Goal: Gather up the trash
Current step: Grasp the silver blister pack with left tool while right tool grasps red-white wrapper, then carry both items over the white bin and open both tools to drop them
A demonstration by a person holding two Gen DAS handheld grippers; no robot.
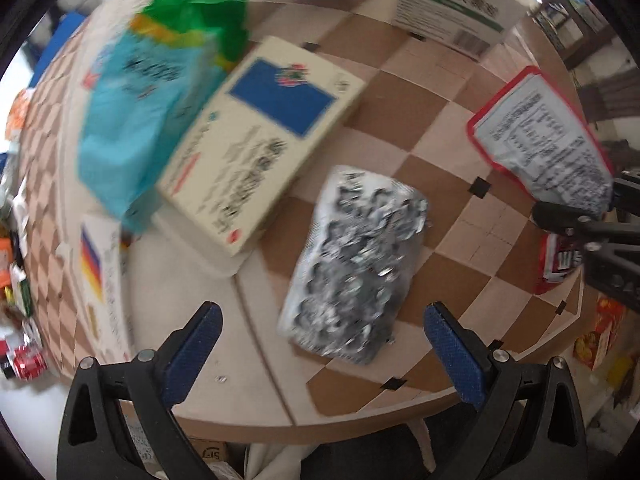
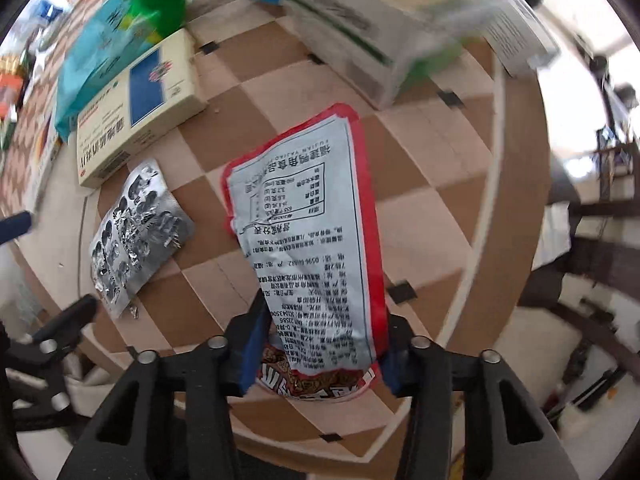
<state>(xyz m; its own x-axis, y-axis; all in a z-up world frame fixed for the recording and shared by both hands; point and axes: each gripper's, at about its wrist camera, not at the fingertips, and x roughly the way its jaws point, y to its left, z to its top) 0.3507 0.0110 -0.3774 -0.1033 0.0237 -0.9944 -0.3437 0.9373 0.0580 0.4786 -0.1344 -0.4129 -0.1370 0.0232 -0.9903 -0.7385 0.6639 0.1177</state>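
Observation:
My right gripper (image 2: 318, 348) is shut on a red-edged snack wrapper (image 2: 308, 216) with a silver printed back, held up over the checkered table; the wrapper also shows in the left wrist view (image 1: 540, 140). My left gripper (image 1: 322, 344) is open just above a used silver blister pack (image 1: 356, 264), which lies between its blue pads (image 1: 196, 352) near the table's front edge. The blister pack also shows in the right wrist view (image 2: 136, 232).
A cream medicine box with a blue panel (image 1: 264, 136), a turquoise packet (image 1: 140, 120), a green bag (image 1: 200, 12) and a white box with green print (image 1: 452, 4) lie on the checkered table (image 1: 440, 92). More litter (image 1: 24, 360) lies at the far left.

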